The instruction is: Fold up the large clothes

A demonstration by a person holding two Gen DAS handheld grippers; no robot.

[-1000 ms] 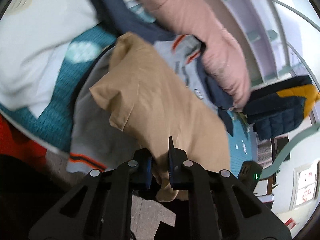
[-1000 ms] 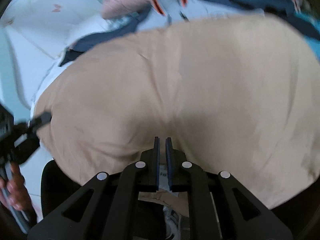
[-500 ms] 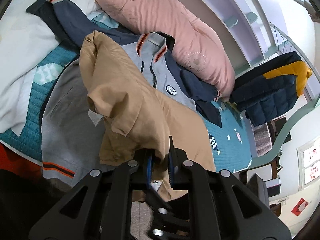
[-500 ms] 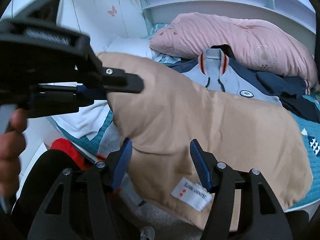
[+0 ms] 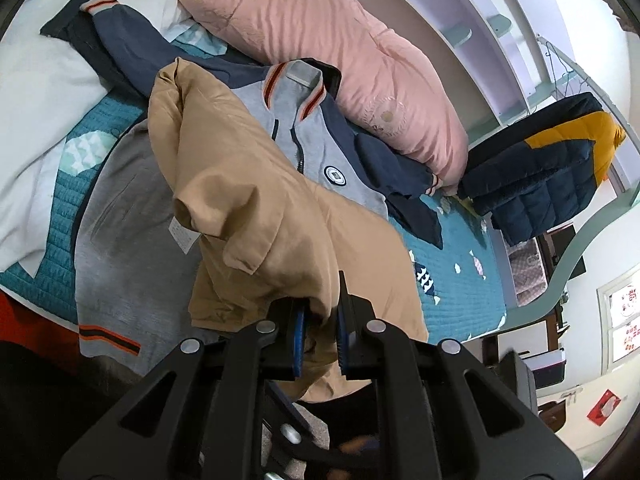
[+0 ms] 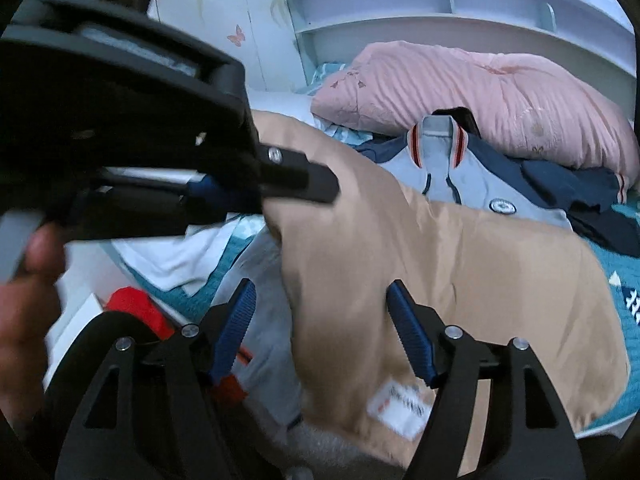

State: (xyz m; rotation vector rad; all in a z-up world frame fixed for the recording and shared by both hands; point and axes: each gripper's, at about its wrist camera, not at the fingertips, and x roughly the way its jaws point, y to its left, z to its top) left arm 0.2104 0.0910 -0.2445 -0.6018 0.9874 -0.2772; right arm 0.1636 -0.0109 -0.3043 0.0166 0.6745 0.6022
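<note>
A tan garment [image 5: 256,208] hangs bunched over the edge of a bed [image 5: 460,256], draped across a grey-and-navy zip jacket [image 5: 320,140], one fold clamped tight in the left hand-held gripper [image 5: 322,336]. The right hand-held gripper [image 6: 320,328] has just been opening and stands wide, its pads clear of the cloth below. With one pinch point alone bearing the weight, the tan fabric may slide off the mattress or drag the jacket askew. A white sewn-in label [image 6: 400,410] near the hem is too blurred to read; the round chest badge [image 5: 335,174] on the jacket is likewise illegible. A pink quilt [image 5: 340,56] lies behind.
</note>
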